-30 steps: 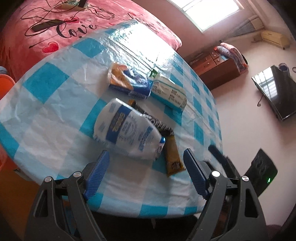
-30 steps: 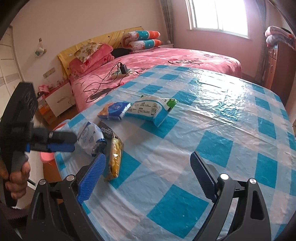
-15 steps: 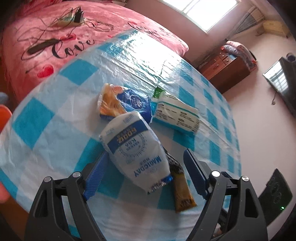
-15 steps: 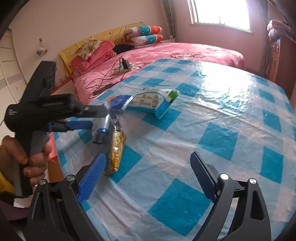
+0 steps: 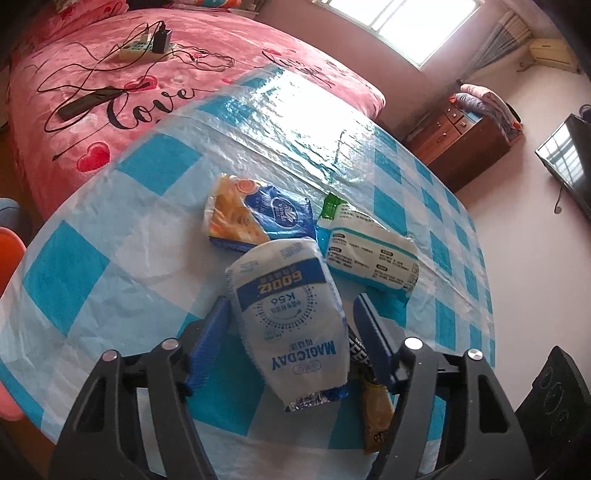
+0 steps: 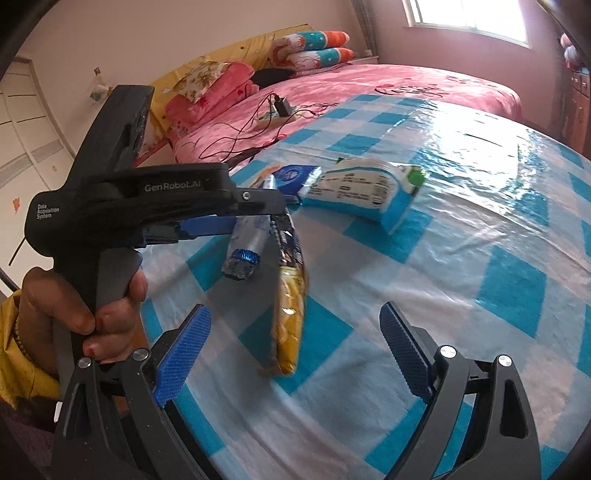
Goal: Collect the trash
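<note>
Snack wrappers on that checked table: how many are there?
4. A white-and-blue plastic bag sits between the left gripper fingers; a yellow-and-black wrapper lies beside it; a blue-and-orange packet and white-and-green pack lie beyond. More may be hidden.

Daylight from the window (image 5: 402, 26) fills the room and throws white glare across the far half of the glossy tabletop (image 5: 280, 107). Fisheye bending curves every edge, with dark corners. The right wrist view blurs slightly near the tabletop's near edge.
</note>
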Demonstrator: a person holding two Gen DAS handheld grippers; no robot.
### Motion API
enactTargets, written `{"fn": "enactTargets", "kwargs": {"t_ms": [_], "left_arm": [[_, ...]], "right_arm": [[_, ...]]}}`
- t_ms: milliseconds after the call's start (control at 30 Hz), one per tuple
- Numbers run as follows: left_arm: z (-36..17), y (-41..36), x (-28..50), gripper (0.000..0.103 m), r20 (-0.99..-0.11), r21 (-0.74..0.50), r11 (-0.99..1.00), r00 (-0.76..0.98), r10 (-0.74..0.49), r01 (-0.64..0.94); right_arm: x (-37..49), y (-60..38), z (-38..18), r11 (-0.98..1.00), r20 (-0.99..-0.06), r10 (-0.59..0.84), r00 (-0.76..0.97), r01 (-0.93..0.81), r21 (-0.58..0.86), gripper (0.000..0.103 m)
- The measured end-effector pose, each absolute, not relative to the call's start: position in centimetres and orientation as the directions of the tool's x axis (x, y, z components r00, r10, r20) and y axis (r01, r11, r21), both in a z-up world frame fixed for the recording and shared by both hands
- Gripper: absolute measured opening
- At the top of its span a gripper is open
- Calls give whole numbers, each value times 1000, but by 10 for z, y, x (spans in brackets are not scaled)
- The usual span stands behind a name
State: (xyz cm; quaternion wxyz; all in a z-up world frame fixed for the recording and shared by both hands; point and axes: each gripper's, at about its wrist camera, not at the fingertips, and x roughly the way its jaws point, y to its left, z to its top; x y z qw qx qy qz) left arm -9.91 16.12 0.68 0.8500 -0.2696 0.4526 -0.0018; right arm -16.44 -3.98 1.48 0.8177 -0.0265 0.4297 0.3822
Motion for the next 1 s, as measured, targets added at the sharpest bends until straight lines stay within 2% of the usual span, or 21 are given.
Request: {"fn": "enactTargets", "kwargs": {"t_ms": [200, 233, 400, 533, 667, 800, 933, 1000], "left_arm": [[5, 164, -101, 63, -756, -470, 854, 601, -259, -223], [5, 164, -101, 63, -754, -472, 854, 603, -261, -221], [4, 166, -103, 63, -738, -488, 848, 616, -275, -207], [3, 168, -105, 63, -727, -503, 842, 623, -288, -198], [2, 170, -106, 63, -717, -518, 834, 629, -301, -191], [2, 172, -109, 63, -708, -531, 827, 633, -313, -185], [1, 175, -112, 63, -700, -543, 820, 637, -324, -180], [0, 177, -115, 63, -695, -549, 816, 640, -327, -180]], "right_arm": [[-155, -28, 11, 707, -733, 593, 334, -651, 276, 89], [-153, -26, 11, 708, -736, 590, 333, -651, 274, 85], [-148, -20, 8, 719, -745, 573, 342, -647, 256, 74], [-146, -17, 8, 722, -748, 562, 354, -652, 234, 58], [-143, -14, 6, 720, -749, 561, 351, -653, 233, 48], [-143, -12, 4, 722, -755, 553, 352, -656, 222, 30], [-143, -12, 3, 720, -755, 552, 353, -659, 219, 20], [-144, -11, 3, 721, -757, 547, 358, -661, 208, 19]]}}
